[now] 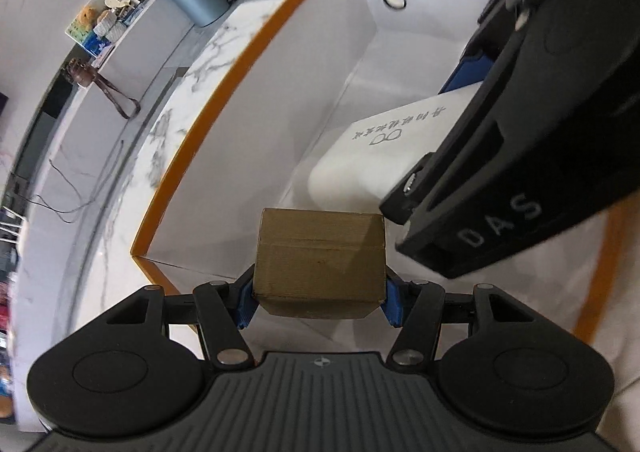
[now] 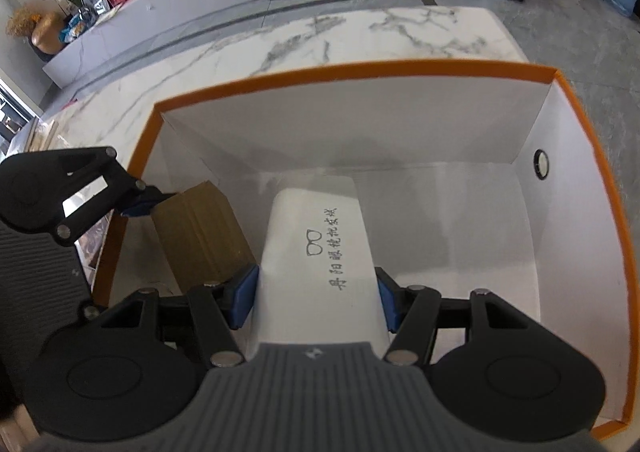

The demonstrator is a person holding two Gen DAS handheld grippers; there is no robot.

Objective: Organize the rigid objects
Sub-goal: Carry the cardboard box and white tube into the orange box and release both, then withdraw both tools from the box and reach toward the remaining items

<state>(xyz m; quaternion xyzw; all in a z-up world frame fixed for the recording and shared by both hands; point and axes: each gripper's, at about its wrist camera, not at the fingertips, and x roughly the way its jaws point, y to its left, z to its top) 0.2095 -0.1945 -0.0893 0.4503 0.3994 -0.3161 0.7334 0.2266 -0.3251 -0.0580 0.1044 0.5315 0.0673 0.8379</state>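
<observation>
Clamped between the left tool's (image 1: 320,298) blue pads, brown block (image 1: 320,264) hangs inside the orange-rimmed box (image 1: 224,83); right tool (image 2: 316,298) pinches the white glasses case (image 2: 320,248) alongside. Placement step, I'd say: lower both, then release.

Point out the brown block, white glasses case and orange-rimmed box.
brown block (image 1: 320,264), left wrist view, front face.
white glasses case (image 2: 320,252), right wrist view, printed top.
orange-rimmed box (image 2: 344,69), right wrist view, far rim.

Box (image 2: 576,219): smooth matt white card, orange rim. Block (image 1: 320,264): matt brown, finely ridged. Case (image 2: 320,252): smooth matt white. Table (image 2: 280,47): glossy marble.
</observation>
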